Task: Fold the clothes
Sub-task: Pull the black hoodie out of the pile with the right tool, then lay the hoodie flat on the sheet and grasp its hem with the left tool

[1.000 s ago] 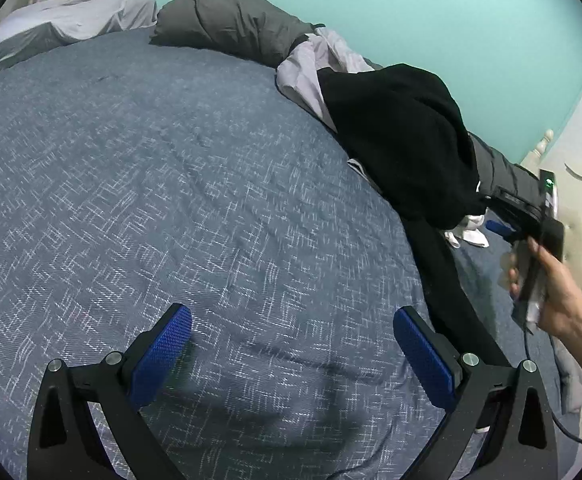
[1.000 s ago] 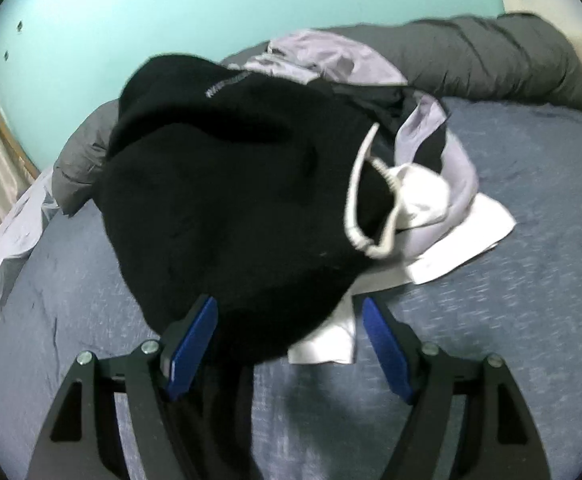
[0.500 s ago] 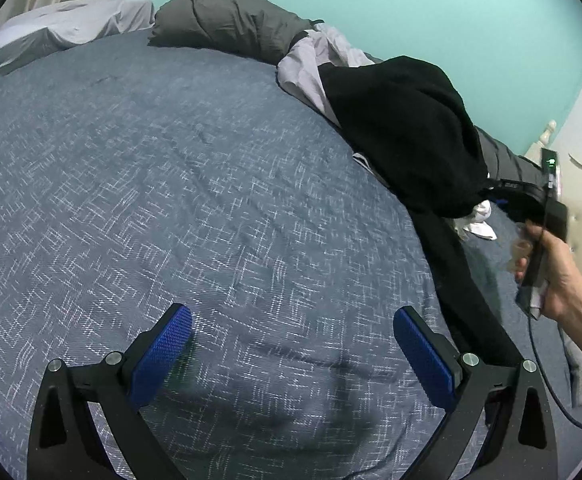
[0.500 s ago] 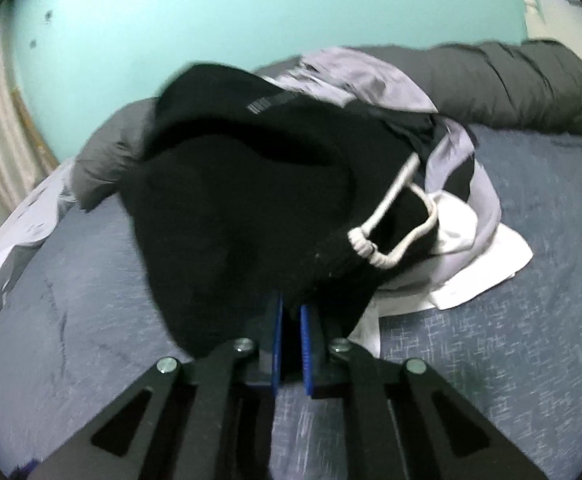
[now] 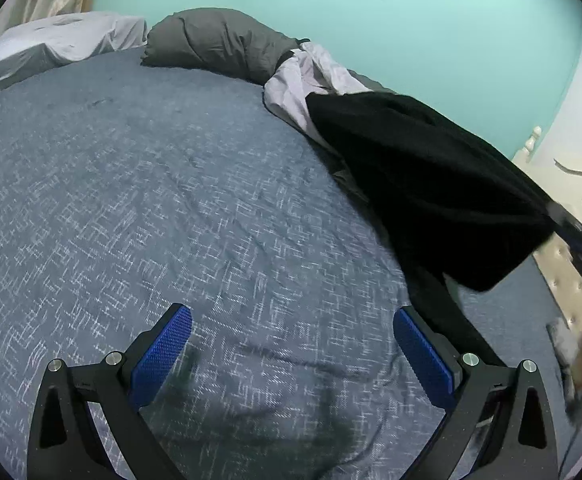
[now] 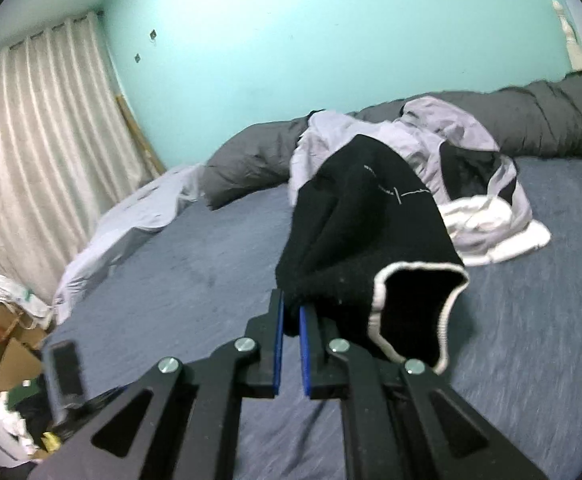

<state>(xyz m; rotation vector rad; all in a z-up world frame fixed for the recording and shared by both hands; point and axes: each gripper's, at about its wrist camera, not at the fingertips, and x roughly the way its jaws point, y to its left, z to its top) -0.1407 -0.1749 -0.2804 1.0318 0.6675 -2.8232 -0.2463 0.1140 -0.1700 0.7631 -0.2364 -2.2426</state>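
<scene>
Black garment (image 6: 355, 216) was pinched in right tool (image 6: 289, 334); left tool (image 5: 291, 356) wide, empty over bed (image 5: 151, 200); should lift clear of pile (image 6: 471, 184) before spreading flat.

The black garment (image 6: 355, 232) hangs from my right gripper (image 6: 289, 320), its fleecy edge pinched between my blue pads. It stretches taut back to the heap of lilac and white clothes (image 6: 471, 184) on the blue bedspread. Thin white lettering runs across it, and a white-trimmed opening gapes just right of my fingers.
</scene>
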